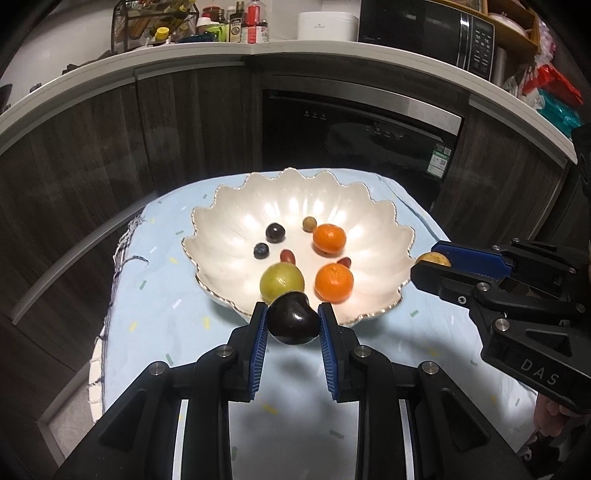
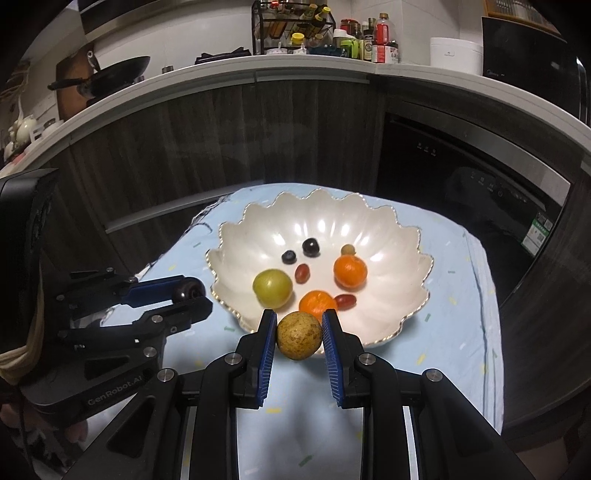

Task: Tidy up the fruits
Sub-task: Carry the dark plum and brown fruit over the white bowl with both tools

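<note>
A white scalloped bowl (image 1: pixel 229 206) (image 2: pixel 384 225) sits on a light blue cloth. It holds two oranges (image 1: pixel 329 238) (image 2: pixel 350 272), a green fruit (image 1: pixel 281 282) (image 2: pixel 272 288), dark berries (image 1: pixel 275 232) and small red fruits (image 2: pixel 302 272). My left gripper (image 1: pixel 293 323) is shut on a dark plum (image 1: pixel 293 321) at the bowl's near rim; it also shows in the right wrist view (image 2: pixel 186 291). My right gripper (image 2: pixel 299 334) is shut on a yellow-brown round fruit (image 2: pixel 299 334) at the near rim, also seen in the left wrist view (image 1: pixel 433 260).
The cloth-covered table (image 1: pixel 155 325) (image 2: pixel 458 332) is small, with edges close on all sides. Dark kitchen cabinets and a built-in appliance (image 1: pixel 362 125) stand behind. The counter above carries bottles, a rack and a microwave (image 1: pixel 428 29).
</note>
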A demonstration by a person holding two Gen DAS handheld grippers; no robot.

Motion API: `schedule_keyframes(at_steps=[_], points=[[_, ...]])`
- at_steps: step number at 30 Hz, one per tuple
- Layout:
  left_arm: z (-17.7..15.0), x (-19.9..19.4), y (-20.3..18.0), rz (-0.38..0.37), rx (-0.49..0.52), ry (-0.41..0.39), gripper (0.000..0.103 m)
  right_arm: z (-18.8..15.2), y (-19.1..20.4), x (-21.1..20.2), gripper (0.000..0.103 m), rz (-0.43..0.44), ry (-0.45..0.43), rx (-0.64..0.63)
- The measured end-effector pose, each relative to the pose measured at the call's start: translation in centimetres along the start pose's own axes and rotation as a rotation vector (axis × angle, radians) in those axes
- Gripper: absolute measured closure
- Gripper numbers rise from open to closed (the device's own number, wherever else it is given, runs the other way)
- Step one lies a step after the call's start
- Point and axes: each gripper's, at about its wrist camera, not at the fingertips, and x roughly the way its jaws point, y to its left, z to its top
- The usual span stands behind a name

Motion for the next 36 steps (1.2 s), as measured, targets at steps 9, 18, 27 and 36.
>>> schedule_keyframes(at_steps=[9, 18, 27, 36], points=[[2.1, 0.7, 0.9, 0.014, -0.014, -0.013, 0.075, 1.9, -0.9, 0.5, 0.076, -0.024, -0.015, 0.024], [4.0, 1.8, 1.8, 0.029, -0.028, -0.023, 0.075, 3.6, -2.5, 1.6, 0.076, -0.054, -0.023, 0.062], [5.6, 3.5, 2.7, 0.045, -0.044, -0.020, 0.075, 4.7, -4.1, 3.3, 0.076, -0.082, -0.008, 0.105], [6.6, 5.6, 3.8, 0.059, -0.067, -0.004, 0.075, 5.4, -5.7, 5.3, 0.076, -0.137, 0.011, 0.148]])
